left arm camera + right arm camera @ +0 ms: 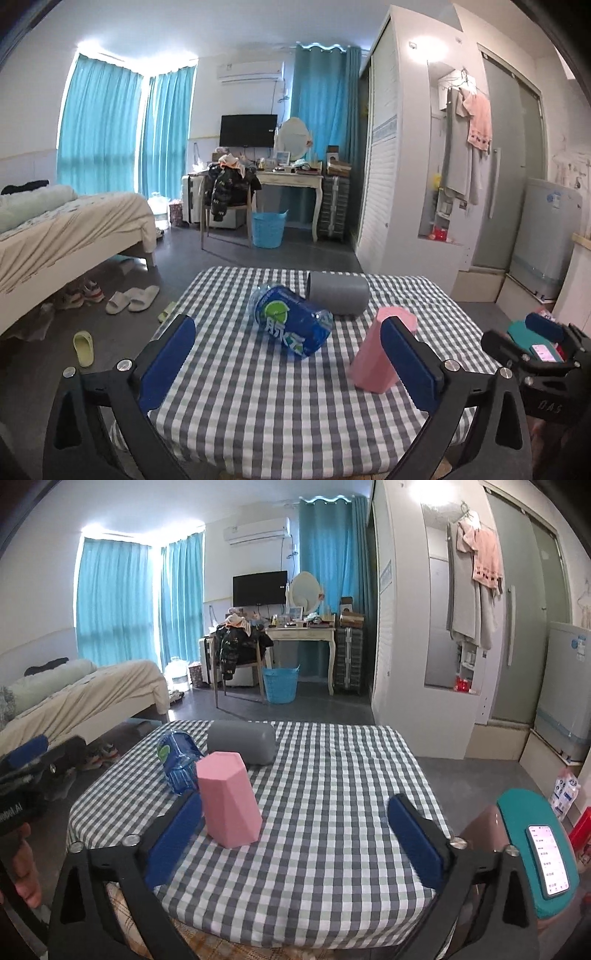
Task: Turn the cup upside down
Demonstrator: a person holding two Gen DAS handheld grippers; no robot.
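I see the pink cup (229, 799) standing closed end up, seemingly flipped already; both tongs, left (291, 363) and right (295, 843), gape wide, empty.

White Chinese characters, too distorted to be read with certainty, are printed on the blue bottle label (291, 325); "DAS" is embossed on the right gripper (543, 339) body.

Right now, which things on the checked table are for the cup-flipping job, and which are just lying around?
For the job:
pink cup, standing on the checked table
left gripper, open
right gripper, open

Just lying about:
blue bottle, on its side
grey cylinder, on its side
phone on a teal stool
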